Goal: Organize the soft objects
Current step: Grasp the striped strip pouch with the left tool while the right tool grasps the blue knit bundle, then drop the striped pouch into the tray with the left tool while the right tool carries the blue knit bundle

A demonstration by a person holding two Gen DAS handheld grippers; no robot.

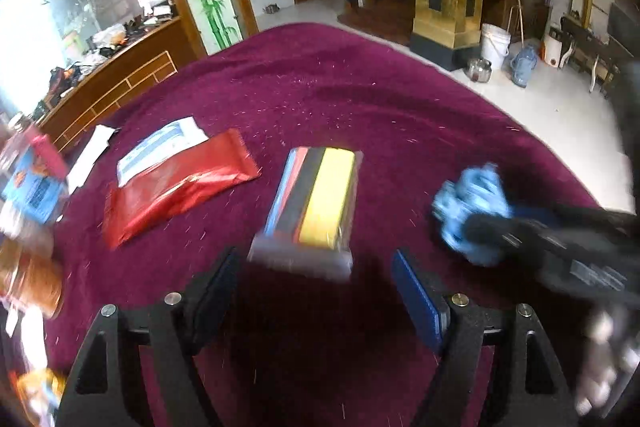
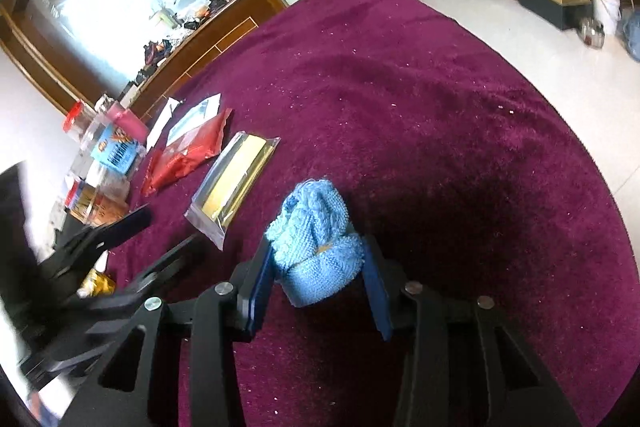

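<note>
A crumpled light-blue cloth [image 2: 316,251] sits between the pads of my right gripper [image 2: 318,277], which is shut on it over the maroon tablecloth [image 2: 440,127]. In the left wrist view the cloth [image 1: 468,199] and the right gripper [image 1: 472,227] are at the right. My left gripper [image 1: 316,275] is open and empty, just short of a clear bag of coloured sponges [image 1: 316,203]. The bag also shows in the right wrist view [image 2: 236,175]. A red pouch [image 1: 176,187] lies to its left.
Snack packets and jars [image 1: 32,183] crowd the table's left edge, with white papers [image 1: 92,151] beside the red pouch. The round table's far edge [image 1: 400,47] drops to a tiled floor. A wooden counter [image 1: 104,83] stands at the back left.
</note>
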